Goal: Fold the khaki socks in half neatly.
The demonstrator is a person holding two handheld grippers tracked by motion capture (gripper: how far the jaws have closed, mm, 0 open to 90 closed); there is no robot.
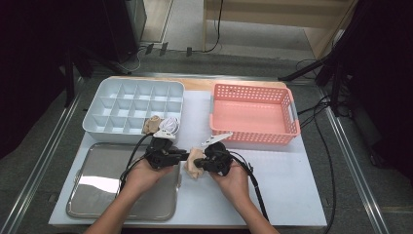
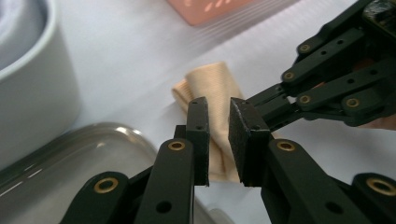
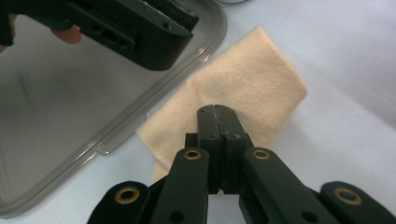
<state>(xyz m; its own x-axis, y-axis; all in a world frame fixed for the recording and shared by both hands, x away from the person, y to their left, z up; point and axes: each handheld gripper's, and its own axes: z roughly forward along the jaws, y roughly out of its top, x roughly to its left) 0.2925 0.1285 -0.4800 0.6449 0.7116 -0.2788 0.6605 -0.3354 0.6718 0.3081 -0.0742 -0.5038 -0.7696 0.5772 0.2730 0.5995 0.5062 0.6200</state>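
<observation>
- Right gripper (image 3: pixel 216 112): jaws closed flat together, their tips pinching the near part of the beige folded cloth (image 3: pixel 243 88). Grip confirmed in the left gripper view, where the slim tips meet on the cloth (image 2: pixel 210 84).
- Left gripper (image 2: pixel 218 135): jaws parted by a narrow gap, pads not pressing on anything. The cloth lies beyond and below the gap; no contact is visible.
- In the high view the left gripper (image 1: pixel 187 156) and right gripper (image 1: pixel 200 160) face each other tip to tip, each held in a hand, with the cloth (image 1: pixel 195 163) between them.
- Cloth position: on the white counter (image 1: pixel 272 185), just beside the right edge of the steel tray (image 1: pixel 97 195); one corner reaches the tray rim (image 3: pixel 154 100).
- White divided organiser (image 1: pixel 134 105): behind the tray, at the counter's far left. A beige bundle (image 1: pixel 152 124) and a white bundle (image 1: pixel 169 125) sit in its near right compartments.
- Pink perforated basket (image 1: pixel 253 114): far right of the counter, well apart from the cloth.
</observation>
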